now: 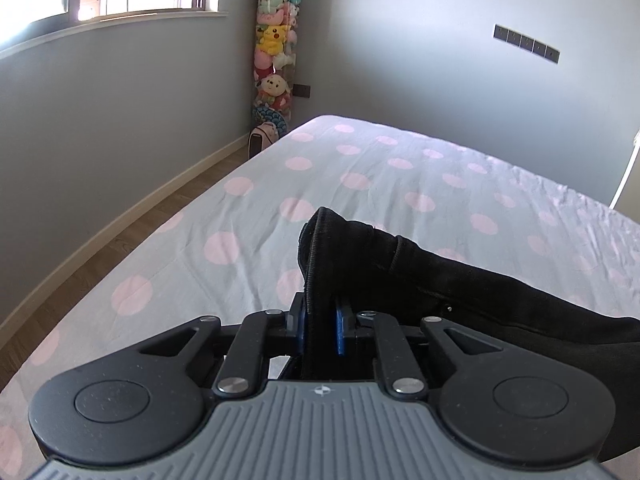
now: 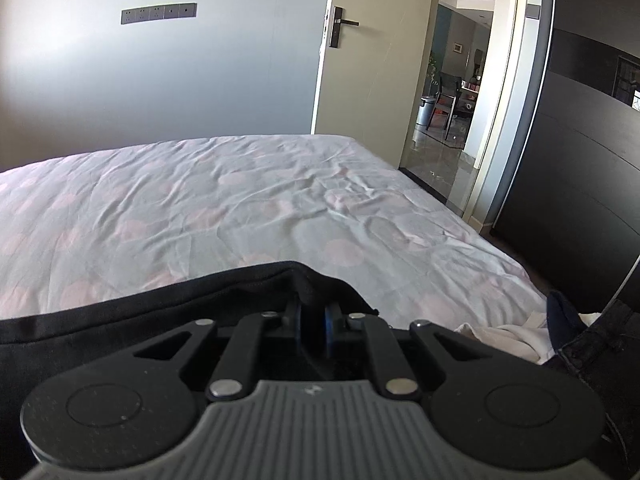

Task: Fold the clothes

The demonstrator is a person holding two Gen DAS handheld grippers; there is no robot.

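Note:
A black garment [image 1: 460, 280] hangs between my two grippers above a bed with a pale sheet with pink dots [image 1: 360, 184]. My left gripper [image 1: 320, 320] is shut on one hemmed end of it, which sticks up between the blue pads. The cloth runs off to the right. In the right wrist view, my right gripper [image 2: 314, 322] is shut on the other end of the black garment [image 2: 140, 316], which stretches off to the left over the bed [image 2: 240, 200].
A tall column of plush toys [image 1: 274, 52] stands in the far corner by the window. A wooden floor strip [image 1: 132, 220] runs left of the bed. An open door [image 2: 360, 60] and dark wardrobe [image 2: 580, 160] lie to the right. White and dark clothes [image 2: 520, 336] lie at the bed's right edge.

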